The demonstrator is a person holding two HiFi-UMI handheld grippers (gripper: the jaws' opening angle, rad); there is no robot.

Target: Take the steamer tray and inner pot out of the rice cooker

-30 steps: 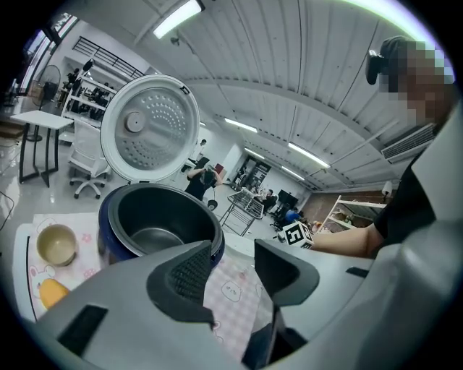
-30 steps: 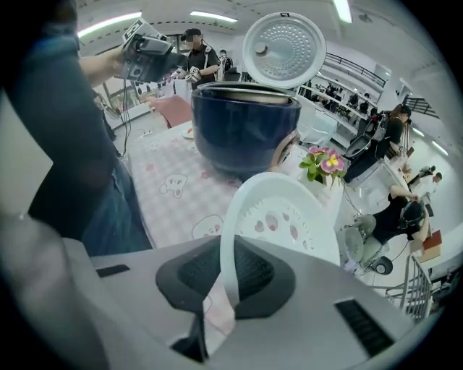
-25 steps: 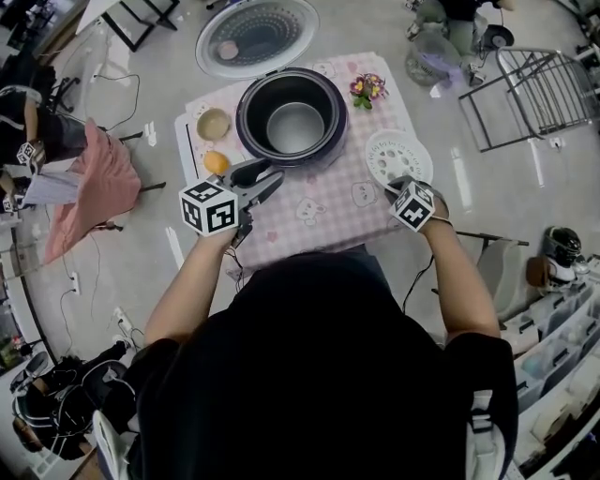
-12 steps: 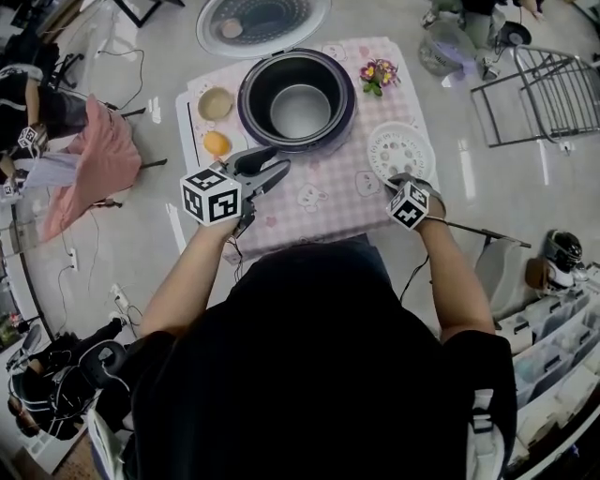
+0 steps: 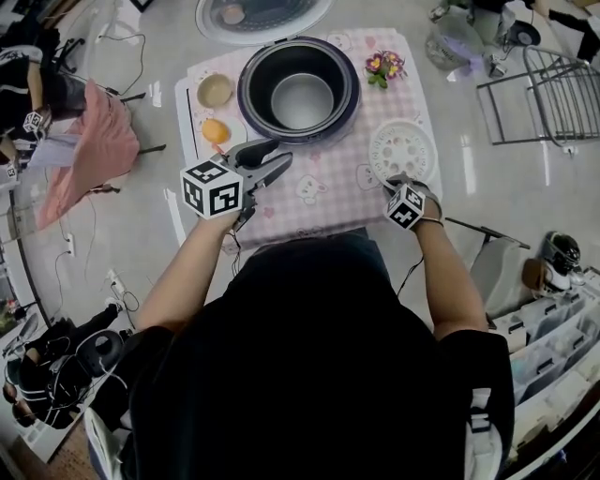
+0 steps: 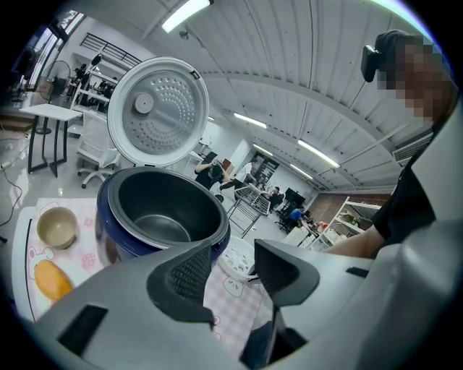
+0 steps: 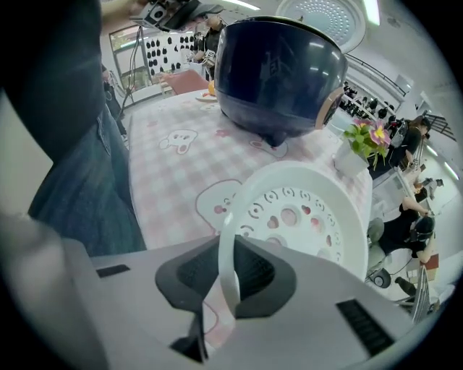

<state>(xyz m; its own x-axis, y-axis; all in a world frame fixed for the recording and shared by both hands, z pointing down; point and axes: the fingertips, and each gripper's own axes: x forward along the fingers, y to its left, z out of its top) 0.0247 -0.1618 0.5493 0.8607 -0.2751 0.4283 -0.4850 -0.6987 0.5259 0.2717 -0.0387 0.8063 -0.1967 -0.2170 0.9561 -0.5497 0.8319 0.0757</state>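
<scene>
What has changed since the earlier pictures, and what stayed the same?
The right hand-held gripper, still shut on the rim of the steamer tray, has brought the tray lower, toward the checked cloth beside the rice cooker; whether it rests there yet I cannot tell. Unchanged: the left hand-held gripper hovers open and empty before the cooker, and the inner pot sits inside it.

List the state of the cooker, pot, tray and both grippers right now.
Dark blue round rice cooker: lid open, swung back.
Dark metal inner pot: seated in the cooker.
White perforated plastic steamer tray: out of the cooker, held by its rim.
Left gripper: jaws apart, empty.
Right gripper: jaws shut on the tray rim.
</scene>
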